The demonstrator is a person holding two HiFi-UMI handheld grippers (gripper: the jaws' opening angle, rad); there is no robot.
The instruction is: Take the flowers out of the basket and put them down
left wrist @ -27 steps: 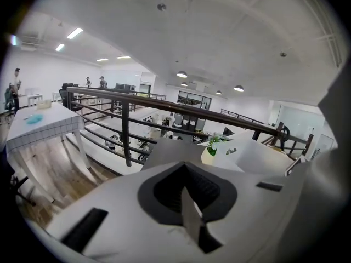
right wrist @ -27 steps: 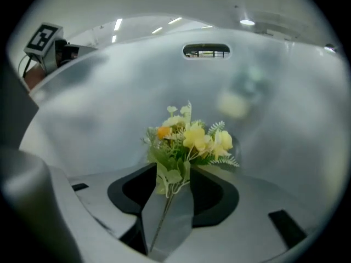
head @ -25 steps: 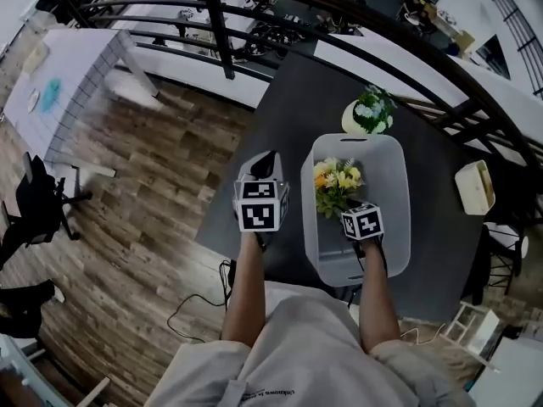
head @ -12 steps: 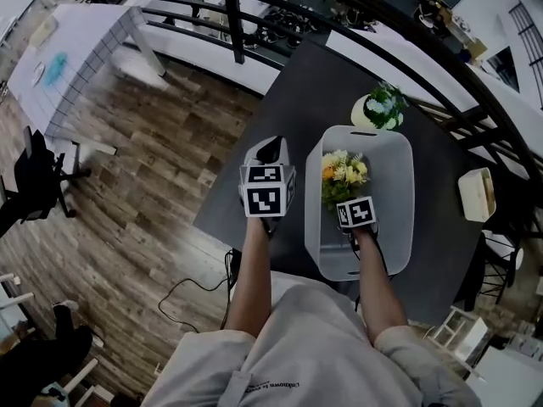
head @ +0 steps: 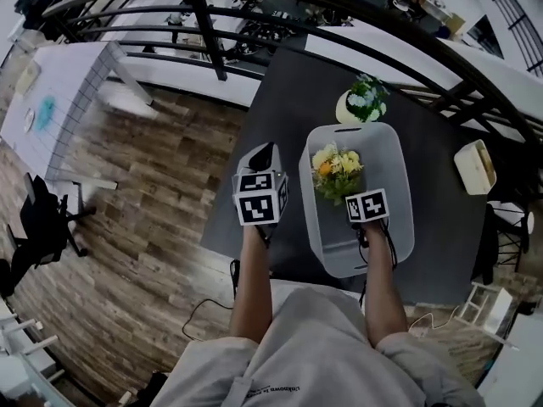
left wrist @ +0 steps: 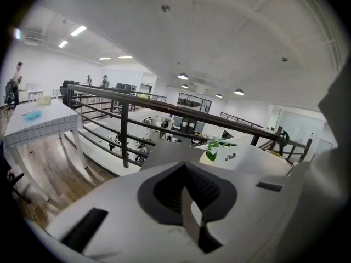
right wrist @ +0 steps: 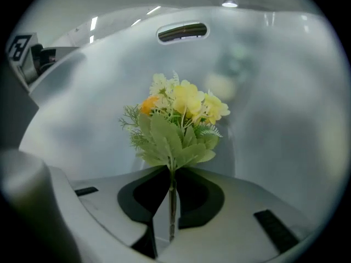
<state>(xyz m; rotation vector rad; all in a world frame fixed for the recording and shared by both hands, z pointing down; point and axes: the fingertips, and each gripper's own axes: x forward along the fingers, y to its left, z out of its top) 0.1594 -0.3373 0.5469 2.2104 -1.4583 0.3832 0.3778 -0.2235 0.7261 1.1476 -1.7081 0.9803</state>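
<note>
The right gripper (right wrist: 171, 212), its jaws spread a second ago, has just closed on the stem of the yellow flower bunch (right wrist: 178, 122). The bunch is inside the white basket (head: 386, 155) at the table's (head: 288, 91) near edge. The left gripper (left wrist: 189, 201) is pressed together, empty.

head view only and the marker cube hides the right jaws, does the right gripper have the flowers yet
Observer: Yes. The right gripper has just been closing, and its jaws pinch the thin stem of the flowers, just below the leaves.
Operator: and the left one, holding anything
Observer: No. The left gripper has its jaws together with nothing between them.
</note>
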